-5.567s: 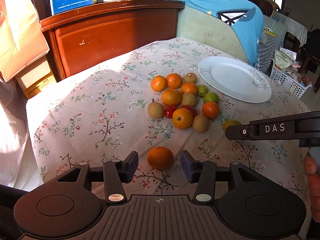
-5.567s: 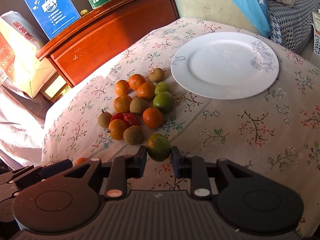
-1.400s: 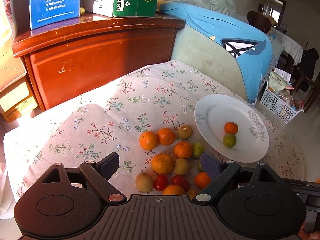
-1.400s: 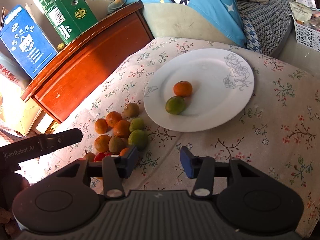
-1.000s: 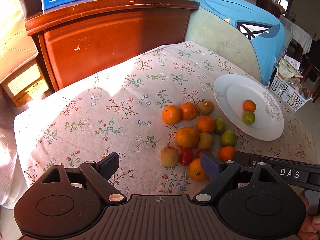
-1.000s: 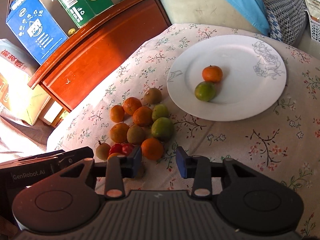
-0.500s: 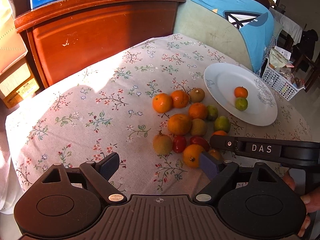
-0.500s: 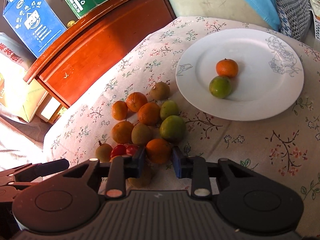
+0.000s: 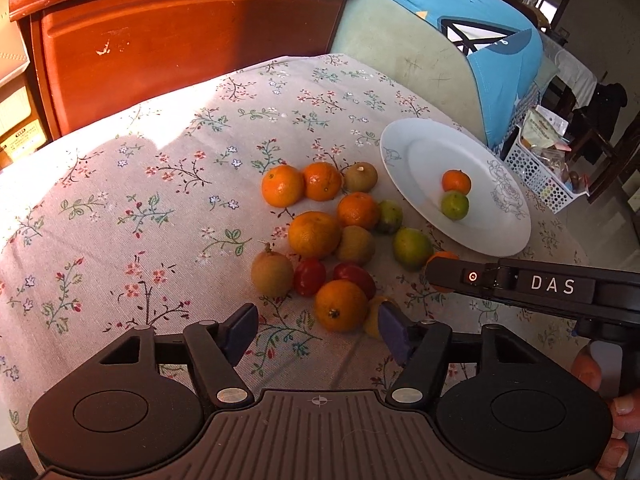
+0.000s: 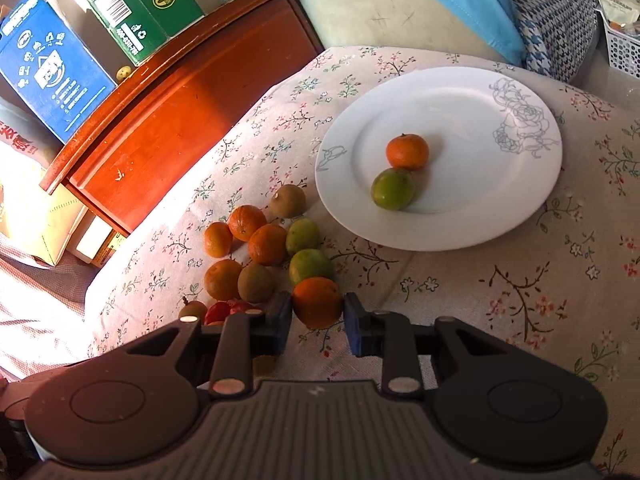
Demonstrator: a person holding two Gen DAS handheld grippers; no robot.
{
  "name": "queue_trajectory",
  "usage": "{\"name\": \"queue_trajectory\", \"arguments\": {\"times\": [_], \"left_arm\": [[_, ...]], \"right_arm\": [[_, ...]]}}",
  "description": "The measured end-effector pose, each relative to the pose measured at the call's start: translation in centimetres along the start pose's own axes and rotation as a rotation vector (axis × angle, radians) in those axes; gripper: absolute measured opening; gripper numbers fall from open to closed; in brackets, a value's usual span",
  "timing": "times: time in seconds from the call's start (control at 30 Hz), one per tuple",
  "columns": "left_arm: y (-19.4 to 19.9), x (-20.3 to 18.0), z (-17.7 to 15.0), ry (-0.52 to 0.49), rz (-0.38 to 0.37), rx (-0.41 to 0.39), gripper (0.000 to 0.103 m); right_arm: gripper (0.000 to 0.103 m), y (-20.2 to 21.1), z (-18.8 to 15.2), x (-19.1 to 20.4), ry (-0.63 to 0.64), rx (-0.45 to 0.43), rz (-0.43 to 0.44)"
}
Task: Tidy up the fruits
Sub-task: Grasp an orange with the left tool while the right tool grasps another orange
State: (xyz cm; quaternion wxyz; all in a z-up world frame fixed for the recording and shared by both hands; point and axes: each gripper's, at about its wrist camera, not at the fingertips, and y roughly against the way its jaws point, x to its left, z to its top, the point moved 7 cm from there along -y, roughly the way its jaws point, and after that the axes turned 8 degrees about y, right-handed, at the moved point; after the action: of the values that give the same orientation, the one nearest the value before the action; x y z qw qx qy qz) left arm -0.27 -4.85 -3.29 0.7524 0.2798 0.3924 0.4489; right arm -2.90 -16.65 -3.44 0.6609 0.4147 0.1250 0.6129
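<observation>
A pile of oranges, kiwis, green citrus and red tomatoes [image 9: 310, 276] lies on the flowered tablecloth, left of a white plate [image 9: 416, 156]. The plate [image 10: 460, 212] holds one small orange [image 10: 407, 151] and one green citrus [image 10: 393, 189]. My right gripper [image 10: 317, 318] is shut on an orange [image 10: 318, 300] at the pile's near right edge; in the left wrist view it shows as a black bar [image 9: 520, 284]. My left gripper [image 9: 316, 332] is closing, with an orange [image 9: 340, 310] between its jaws just ahead of the pads; the pads do not touch it.
A red-brown wooden cabinet [image 10: 192, 92] stands behind the table with a blue carton [image 10: 52, 68] and a green carton [image 10: 136, 4] on top. A blue cushion [image 9: 496, 52] and a white basket [image 9: 536, 168] lie beyond the plate. A hand [image 9: 600, 392] shows at right.
The right gripper's jaws have closed onto an orange at the pile's edge. The left gripper's jaws have narrowed around the nearest orange, and its view has tipped down towards the pile.
</observation>
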Motion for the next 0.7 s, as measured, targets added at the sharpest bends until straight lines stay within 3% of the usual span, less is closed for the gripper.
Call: {"name": "queue_trajectory", "arguments": {"times": [0.23,0.47,0.7], "left_arm": [[-0.4,-0.1,0.5,0.092,-0.036,-0.018,0.053],[-0.6,-0.1,0.5,0.130,-0.074,-0.004,0.028],[-1.2,-0.3,0.4,0.129,-0.071,-0.004,0.028]], "right_arm": [[0.028,0.1,-0.1,-0.1,0.006,0.007,0.004],[0.028,0.0,-0.1,-0.2,-0.001,0.012,-0.001],[0.028,-0.1,-0.2,-0.1,0.001,0.015,-0.002]]}}
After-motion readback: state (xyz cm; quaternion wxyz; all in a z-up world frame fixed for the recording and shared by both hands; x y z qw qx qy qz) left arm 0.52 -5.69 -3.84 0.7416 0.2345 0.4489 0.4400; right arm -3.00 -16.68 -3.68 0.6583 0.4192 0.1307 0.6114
